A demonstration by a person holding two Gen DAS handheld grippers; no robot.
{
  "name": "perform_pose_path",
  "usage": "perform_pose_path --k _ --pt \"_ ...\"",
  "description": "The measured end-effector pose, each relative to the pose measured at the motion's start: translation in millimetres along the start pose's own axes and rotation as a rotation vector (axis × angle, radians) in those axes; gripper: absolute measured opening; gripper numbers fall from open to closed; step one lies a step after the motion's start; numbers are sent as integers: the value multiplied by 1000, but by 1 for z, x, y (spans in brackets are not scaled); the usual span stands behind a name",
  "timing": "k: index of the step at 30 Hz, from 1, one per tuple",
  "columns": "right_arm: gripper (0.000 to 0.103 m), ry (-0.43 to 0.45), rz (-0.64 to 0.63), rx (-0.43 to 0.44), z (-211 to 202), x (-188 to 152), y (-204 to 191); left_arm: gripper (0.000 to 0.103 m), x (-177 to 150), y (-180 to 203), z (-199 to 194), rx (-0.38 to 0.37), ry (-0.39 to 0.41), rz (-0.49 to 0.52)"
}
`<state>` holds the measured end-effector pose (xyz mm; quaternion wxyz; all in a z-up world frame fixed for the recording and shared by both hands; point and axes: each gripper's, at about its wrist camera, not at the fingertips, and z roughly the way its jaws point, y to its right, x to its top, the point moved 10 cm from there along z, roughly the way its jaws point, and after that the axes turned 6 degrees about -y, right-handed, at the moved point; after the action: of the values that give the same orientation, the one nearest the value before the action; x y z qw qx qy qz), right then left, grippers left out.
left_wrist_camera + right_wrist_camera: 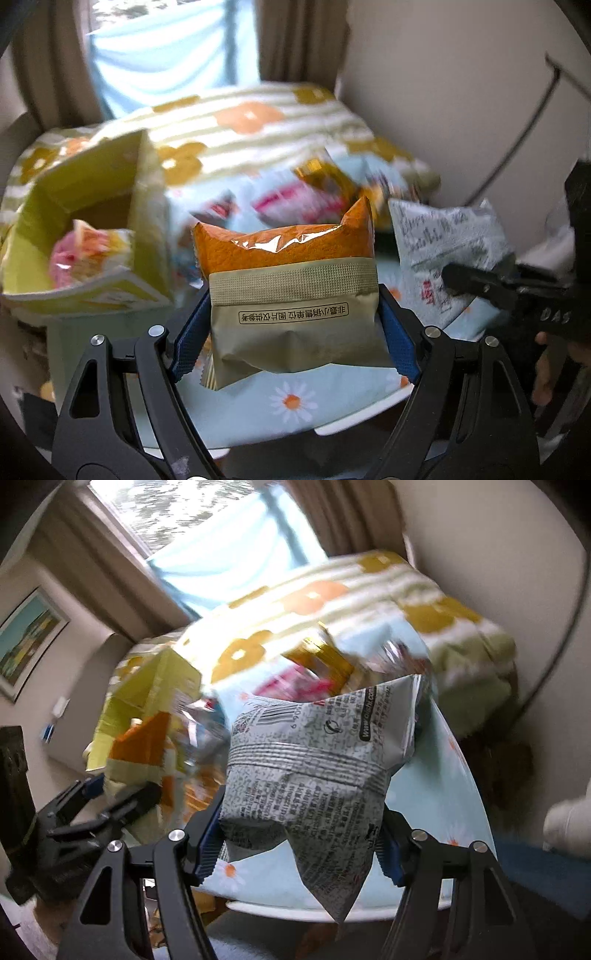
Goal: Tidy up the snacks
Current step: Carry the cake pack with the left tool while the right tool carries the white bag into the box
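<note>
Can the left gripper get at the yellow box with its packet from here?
Probably yes: the yellow box stands open-topped with nothing in between, and the left gripper already grips the orange packet.

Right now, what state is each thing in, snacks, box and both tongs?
Left tongs: shut on orange packet, lifted off the table.
Right tongs: shut on grey packet, lifted.
Box: open, a pink snack inside.
Snack pile: loose on the table, blurred.

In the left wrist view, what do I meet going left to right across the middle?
Yellow-green box holding a pink snack → orange-and-tan packet in the left gripper → grey printed packet → right gripper.
</note>
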<state>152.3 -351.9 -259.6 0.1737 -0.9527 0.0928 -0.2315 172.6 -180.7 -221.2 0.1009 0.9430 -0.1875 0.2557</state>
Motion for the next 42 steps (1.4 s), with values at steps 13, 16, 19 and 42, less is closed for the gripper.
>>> perform_pose_path --k 13,16,19,42 --pt "65 56 -186 113 29 77 -158 80 62 -179 -68 113 136 -162" --pt "65 42 -202 123 53 92 -192 80 72 -218 -61 130 126 -183" --pt "65 22 -205 130 77 103 -219 80 79 -261 -50 130 101 -207" --pt "65 -135 -87 7 200 113 -290 100 96 -411 93 57 -156 -179"
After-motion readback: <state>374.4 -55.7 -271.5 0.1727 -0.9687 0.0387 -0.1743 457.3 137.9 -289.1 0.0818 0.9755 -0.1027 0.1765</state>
